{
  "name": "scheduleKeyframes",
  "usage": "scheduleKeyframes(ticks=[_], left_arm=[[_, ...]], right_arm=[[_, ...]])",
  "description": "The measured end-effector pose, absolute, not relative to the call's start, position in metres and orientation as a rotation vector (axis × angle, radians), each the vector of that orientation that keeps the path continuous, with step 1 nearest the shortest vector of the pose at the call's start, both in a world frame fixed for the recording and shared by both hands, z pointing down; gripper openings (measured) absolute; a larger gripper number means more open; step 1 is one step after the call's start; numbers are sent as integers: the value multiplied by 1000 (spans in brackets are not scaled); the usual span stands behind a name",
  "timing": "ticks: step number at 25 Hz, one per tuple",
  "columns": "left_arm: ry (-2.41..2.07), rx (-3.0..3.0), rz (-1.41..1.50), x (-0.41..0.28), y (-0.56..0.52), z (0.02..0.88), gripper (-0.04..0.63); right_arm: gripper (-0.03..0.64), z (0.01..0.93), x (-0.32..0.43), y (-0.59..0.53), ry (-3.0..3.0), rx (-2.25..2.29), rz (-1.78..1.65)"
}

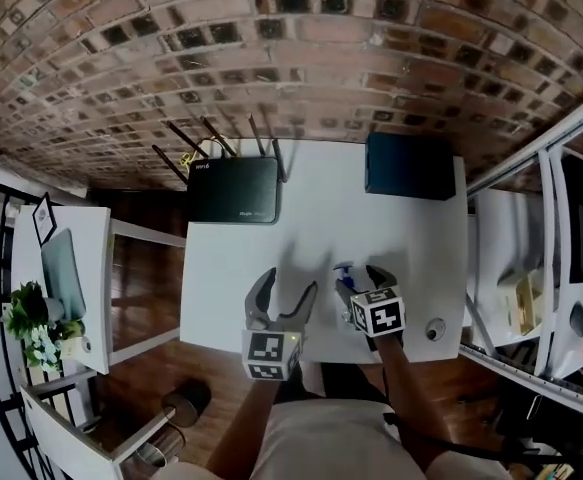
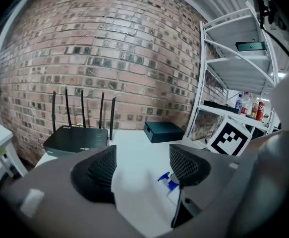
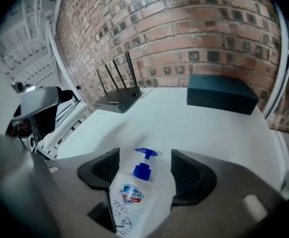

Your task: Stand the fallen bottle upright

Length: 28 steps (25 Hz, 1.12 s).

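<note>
right gripper view, lower middle: the fallen bottle [image 3: 134, 195] is straddled, apparently not yet pinched, by the half-open right gripper [image 3: 145, 168] for tipping upright, while the left gripper [image 2: 143, 167] is held wide, empty, alongside.

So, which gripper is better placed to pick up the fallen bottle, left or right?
Right, most likely. The right gripper has the bottle lying between its open jaws. The left gripper is empty, and the bottle sits off to its right.

White table [image 1: 371, 238], black router [image 1: 233, 190], clear bottle [image 3: 134, 202] with blue pump [image 3: 145, 154], red-brown brick wall [image 1: 291, 58]
</note>
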<state>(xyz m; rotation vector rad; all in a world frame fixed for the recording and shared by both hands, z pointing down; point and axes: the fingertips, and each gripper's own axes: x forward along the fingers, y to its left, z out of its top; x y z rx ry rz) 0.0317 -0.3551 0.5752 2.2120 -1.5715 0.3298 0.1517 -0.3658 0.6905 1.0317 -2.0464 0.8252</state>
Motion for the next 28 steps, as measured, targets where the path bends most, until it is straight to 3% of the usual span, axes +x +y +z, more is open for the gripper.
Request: scheduleKeyframes(ticks=[1, 4, 10, 13, 18, 28], left_arm=[[-1566, 2209, 333, 29, -357, 578, 354], [-1553, 2194, 349, 21, -361, 587, 354], [-1558, 2157, 359, 4, -363, 594, 353], [-1553, 2144, 361, 0, -362, 596, 353], [-1556, 2151, 349, -6, -361, 587, 353], [-1570, 2170, 308, -18, -358, 567, 347]], right_arm=[[308, 697, 151, -368, -2027, 1019, 831], [188, 715, 147, -369, -1973, 963, 866], [184, 737, 143, -365, -1864, 916, 970], [136, 741, 138, -365, -1848, 895, 968], [118, 741, 136, -363, -1847, 871, 947], [104, 694, 140, -381, -2005, 1042, 846]])
